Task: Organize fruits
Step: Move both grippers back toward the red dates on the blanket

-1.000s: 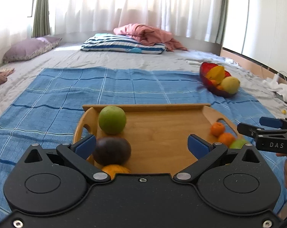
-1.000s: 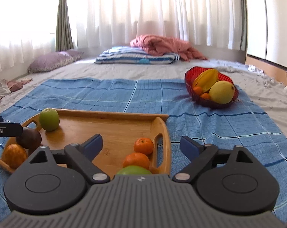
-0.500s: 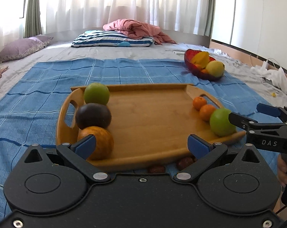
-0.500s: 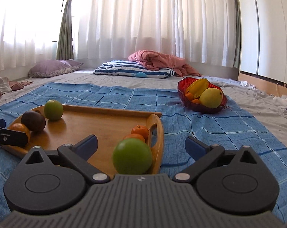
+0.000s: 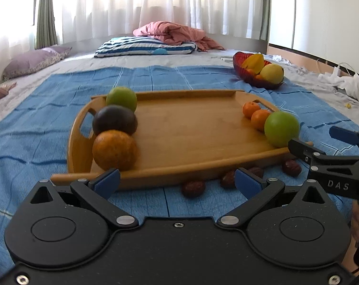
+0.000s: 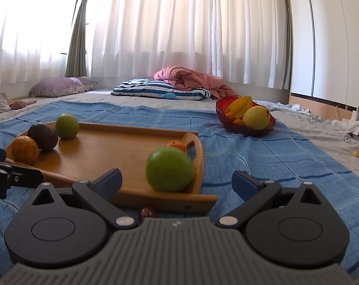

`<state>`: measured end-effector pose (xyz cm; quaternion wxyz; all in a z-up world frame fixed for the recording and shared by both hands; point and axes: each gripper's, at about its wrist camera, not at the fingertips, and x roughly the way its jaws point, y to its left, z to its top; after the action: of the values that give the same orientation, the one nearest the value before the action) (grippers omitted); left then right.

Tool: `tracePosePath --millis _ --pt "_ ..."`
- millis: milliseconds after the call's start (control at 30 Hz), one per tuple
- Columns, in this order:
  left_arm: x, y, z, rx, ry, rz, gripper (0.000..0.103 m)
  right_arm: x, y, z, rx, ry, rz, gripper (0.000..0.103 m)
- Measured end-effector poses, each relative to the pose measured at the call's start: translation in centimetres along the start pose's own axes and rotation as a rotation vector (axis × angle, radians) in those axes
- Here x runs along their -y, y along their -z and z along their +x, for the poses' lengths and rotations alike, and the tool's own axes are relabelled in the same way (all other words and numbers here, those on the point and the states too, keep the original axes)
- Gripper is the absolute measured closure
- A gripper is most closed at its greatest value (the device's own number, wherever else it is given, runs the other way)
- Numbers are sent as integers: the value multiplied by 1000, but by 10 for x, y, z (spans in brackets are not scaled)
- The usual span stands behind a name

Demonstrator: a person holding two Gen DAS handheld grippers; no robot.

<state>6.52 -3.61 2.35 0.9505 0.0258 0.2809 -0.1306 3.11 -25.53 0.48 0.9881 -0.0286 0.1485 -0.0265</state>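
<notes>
A wooden tray [image 5: 191, 130] lies on a blue cloth. At its left end sit a green fruit [image 5: 121, 98], a dark fruit [image 5: 114, 120] and an orange [image 5: 114, 149]. At its right end sit two small oranges [image 5: 255, 114] and a green apple [image 5: 281, 128], the apple also in the right wrist view [image 6: 169, 172]. Several dark red dates [image 5: 193, 188] lie on the cloth before the tray. My left gripper [image 5: 177, 180] is open and empty at the tray's near edge. My right gripper [image 6: 177, 180] is open and empty near the tray's right corner.
A red bowl [image 6: 246, 128] with a mango, a starfruit and small oranges stands on the cloth behind and to the right of the tray. Pillows and a pink blanket [image 6: 191, 80] lie at the back. White clothes [image 5: 343, 83] lie at the right.
Both grippers have pulled back and lowered, so the tray looks farther off and the dates in front of it have come into view. Both stay open.
</notes>
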Motion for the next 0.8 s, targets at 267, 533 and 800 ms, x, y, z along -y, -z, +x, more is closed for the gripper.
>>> tracePosePath --millis 267,533,800 --pt "0 13 9 2 -28 -18 0 -10 15 0 -5 4 -19 0" --pt "1 20 20 -6 -34 -47 0 -14 20 4 -47 -8 12 0" --pt "4 26 28 -16 -52 -35 15 -15 23 12 -100 12 27 11"
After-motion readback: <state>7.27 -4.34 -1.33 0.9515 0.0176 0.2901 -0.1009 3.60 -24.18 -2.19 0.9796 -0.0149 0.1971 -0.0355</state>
